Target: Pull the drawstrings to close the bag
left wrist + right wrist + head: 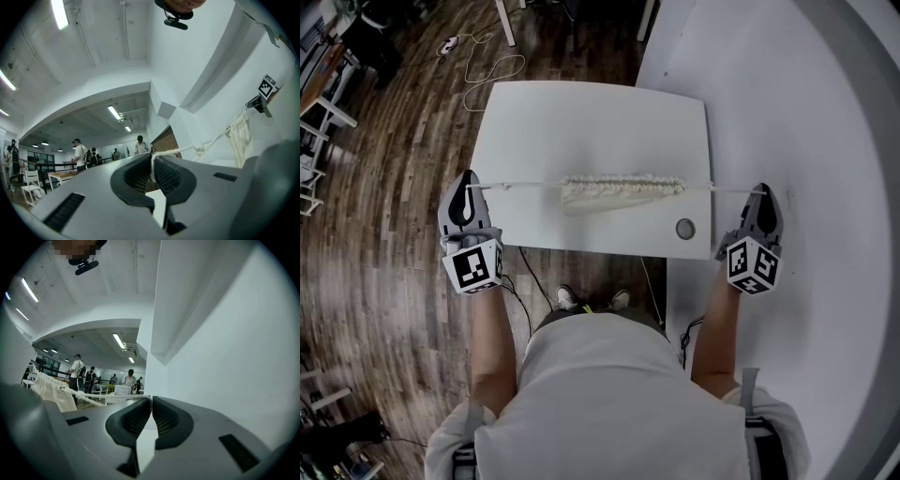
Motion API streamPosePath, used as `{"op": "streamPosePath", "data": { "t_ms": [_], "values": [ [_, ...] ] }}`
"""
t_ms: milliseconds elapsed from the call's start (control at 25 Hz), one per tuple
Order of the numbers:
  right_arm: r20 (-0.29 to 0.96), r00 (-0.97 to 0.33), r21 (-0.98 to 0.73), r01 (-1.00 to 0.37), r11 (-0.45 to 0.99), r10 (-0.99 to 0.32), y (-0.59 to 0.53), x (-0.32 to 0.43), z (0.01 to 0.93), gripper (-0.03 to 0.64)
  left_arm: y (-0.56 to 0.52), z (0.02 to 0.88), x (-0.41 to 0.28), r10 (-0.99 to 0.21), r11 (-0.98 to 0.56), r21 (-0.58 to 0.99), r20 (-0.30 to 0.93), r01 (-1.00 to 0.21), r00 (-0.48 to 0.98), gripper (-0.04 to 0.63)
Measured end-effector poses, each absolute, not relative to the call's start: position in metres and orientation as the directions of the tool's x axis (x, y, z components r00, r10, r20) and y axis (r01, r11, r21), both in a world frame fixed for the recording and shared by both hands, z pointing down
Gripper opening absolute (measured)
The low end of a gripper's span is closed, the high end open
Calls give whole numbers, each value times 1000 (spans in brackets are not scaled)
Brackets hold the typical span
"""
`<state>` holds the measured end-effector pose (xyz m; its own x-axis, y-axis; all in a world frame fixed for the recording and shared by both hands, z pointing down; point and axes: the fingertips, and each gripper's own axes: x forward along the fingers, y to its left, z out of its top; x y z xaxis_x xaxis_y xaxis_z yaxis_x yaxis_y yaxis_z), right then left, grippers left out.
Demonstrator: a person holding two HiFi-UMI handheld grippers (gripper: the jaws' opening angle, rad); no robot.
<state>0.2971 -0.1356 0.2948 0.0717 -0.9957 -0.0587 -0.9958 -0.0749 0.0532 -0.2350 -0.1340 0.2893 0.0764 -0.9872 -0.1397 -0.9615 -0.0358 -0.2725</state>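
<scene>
**Left gripper** (152, 169): jaws closed on the left drawstring (187, 149). **Right gripper** (151, 411): jaws clamped on the right drawstring (84, 397). Both cords ran taut to the cream fabric bag (619, 192), whose mouth was gathered into tight ruffles. The bag was over the middle of the white worktop (581, 122), with the left gripper at its 9 o'clock and the right at its 3 o'clock. Each gripper bore a cube (473, 265) of black-and-white square markers. Only the gripper views showed standing people (78, 154). Only the head view showed the wood floor (384, 187).
</scene>
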Motion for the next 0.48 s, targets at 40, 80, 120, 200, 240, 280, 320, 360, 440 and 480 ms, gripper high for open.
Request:
{"op": "streamPosePath", "data": {
  "t_ms": [40, 80, 120, 200, 240, 280, 320, 360, 440, 480],
  "values": [
    [-59, 70, 55, -996, -73, -996, -135, 297, 296, 43, -135, 291, -236, -988, -36, -257, -138, -966, 73, 17],
    [-60, 66, 55, -996, -69, -996, -135, 296, 296, 43, -136, 292, -238, -988, -35, -234, -136, -972, 69, 17],
    [-62, 61, 50, -997, -64, -996, -135, 295, 295, 42, -136, 293, -241, -989, -34, -209, -134, -977, 63, 17],
    [-62, 56, 34, -998, -59, -996, -135, 294, 293, 43, -137, 292, -246, -990, -31, -176, -130, -984, 54, 17],
    [-62, 57, 29, -998, -59, -996, -136, 294, 292, 43, -138, 291, -247, -990, -29, -171, -129, -985, 52, 17],
    [-61, 59, 27, -998, -61, -996, -136, 295, 292, 43, -138, 290, -248, -991, -27, -169, -128, -985, 49, 17],
    [-62, 59, 29, -998, -61, -996, -136, 296, 292, 41, -139, 290, -248, -991, -24, -167, -128, -986, 46, 17],
    [-64, 57, 32, -998, -59, -996, -136, 296, 292, 43, -139, 290, -250, -991, -18, -164, -128, -986, 40, 17],
    [-70, 51, 32, -998, -53, -996, -136, 297, 290, 43, -139, 289, -255, -991, -6, -147, -129, -989, 25, 17],
    [-73, 50, 30, -998, -52, -996, -135, 298, 289, 43, -138, 288, -259, -991, -1, -139, -130, -990, 19, 17]
  ]
}}
